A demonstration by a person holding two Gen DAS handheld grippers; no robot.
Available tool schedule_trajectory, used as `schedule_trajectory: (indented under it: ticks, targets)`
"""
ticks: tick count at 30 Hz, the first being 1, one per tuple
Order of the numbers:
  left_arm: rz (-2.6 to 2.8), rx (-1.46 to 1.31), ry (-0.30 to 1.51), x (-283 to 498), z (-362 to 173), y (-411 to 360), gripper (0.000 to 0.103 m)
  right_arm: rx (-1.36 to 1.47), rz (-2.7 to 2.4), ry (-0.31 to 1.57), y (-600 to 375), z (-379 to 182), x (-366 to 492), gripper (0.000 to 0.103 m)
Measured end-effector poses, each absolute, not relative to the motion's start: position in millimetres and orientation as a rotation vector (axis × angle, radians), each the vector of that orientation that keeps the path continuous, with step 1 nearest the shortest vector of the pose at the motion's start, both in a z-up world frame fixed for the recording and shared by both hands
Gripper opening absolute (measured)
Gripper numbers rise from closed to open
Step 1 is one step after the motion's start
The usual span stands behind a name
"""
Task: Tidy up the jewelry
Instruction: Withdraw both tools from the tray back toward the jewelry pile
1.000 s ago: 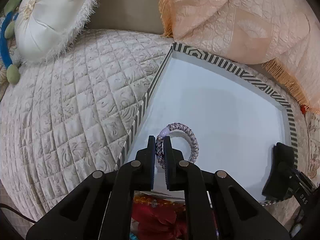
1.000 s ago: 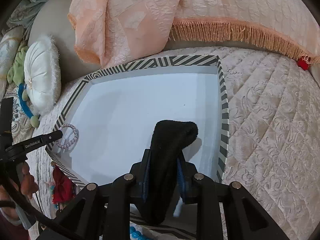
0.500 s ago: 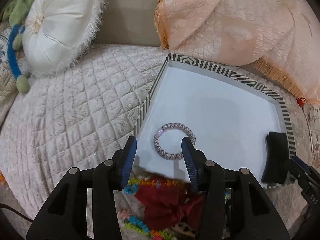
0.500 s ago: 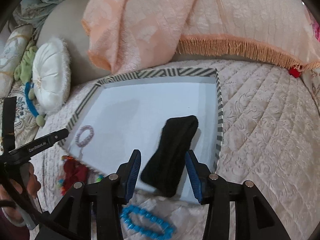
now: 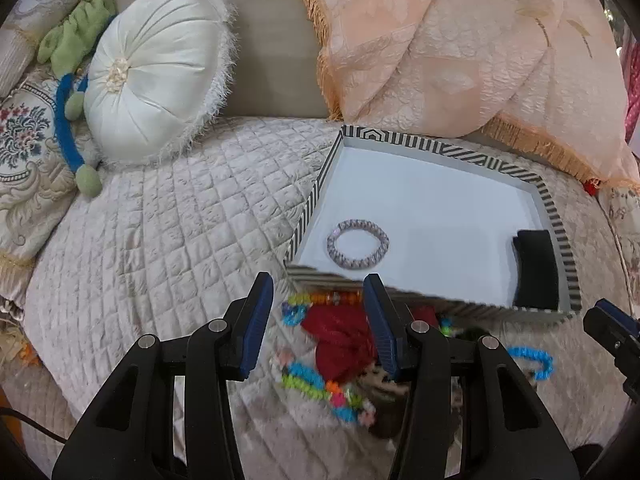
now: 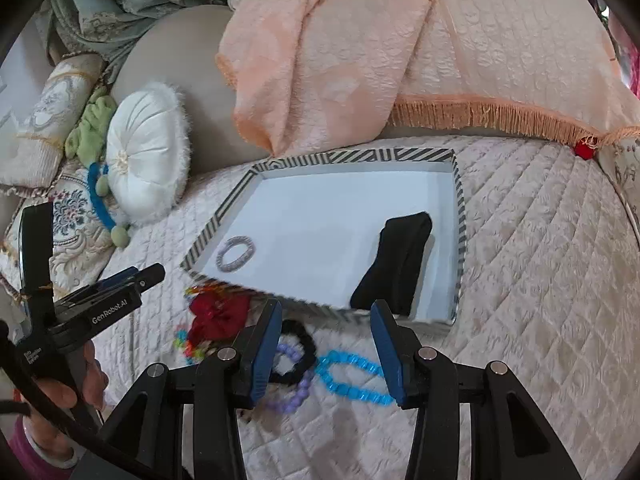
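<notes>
Quilted cream bedspread (image 5: 168, 240). Far left: round white fringed cushion (image 5: 156, 76), with a green-and-blue soft toy (image 5: 72, 80) beside it. A peach fringed blanket (image 6: 420, 48) is heaped along the far side.

Left gripper (image 5: 318, 320): jaws have just been opening and now stand well apart, nothing between the pads. It hangs over the loose pile near the tray's near edge. The pile, left to right: multicoloured bead strands (image 5: 320, 384), blurred; red fabric scrunchie (image 6: 218, 316); black hair tie (image 6: 298, 350) with a lilac bead bracelet (image 6: 292, 396) overlapping it; blue bead bracelet (image 6: 352, 376). All lie on the bedspread, outside the tray.

Striped-rim tray (image 6: 352, 156), white floor, centre of scene. Inside, at its near left corner: braided pale pink-grey bracelet (image 5: 358, 244), flat, apart from the wall. At its right side, along the wall: black fabric band (image 6: 396, 260), lying flat.

Right gripper (image 6: 326, 344): jaws have just been opening and are partly spread, empty. It hangs above the black tie and blue beads, clear of the black band.

A hand (image 6: 64, 384) grips the left gripper's handle at the right view's lower left.
</notes>
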State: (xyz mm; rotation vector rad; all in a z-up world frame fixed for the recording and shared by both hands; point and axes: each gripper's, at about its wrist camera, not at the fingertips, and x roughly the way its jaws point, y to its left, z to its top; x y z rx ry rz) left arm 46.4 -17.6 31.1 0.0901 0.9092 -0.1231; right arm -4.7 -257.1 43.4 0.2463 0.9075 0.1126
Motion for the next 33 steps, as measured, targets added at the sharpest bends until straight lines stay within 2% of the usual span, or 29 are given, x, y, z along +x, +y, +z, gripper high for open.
schedule_trajectory:
  ticks: [15,19,33]
  targets:
    - [-0.078,0.119,0.896,-9.7,36.0,-5.3,0.047,0.252,0.158,0.915,-238.7,41.7,-43.2,0.044]
    - [-0.094,0.116,0.898,-20.2,35.7,-3.0,0.056,0.252,0.165,0.918,-236.4,41.3,-48.3,0.044]
    - [-0.178,0.244,0.860,-41.4,45.6,-10.9,0.056,0.256,0.189,0.921,-229.0,39.9,-53.6,0.044]
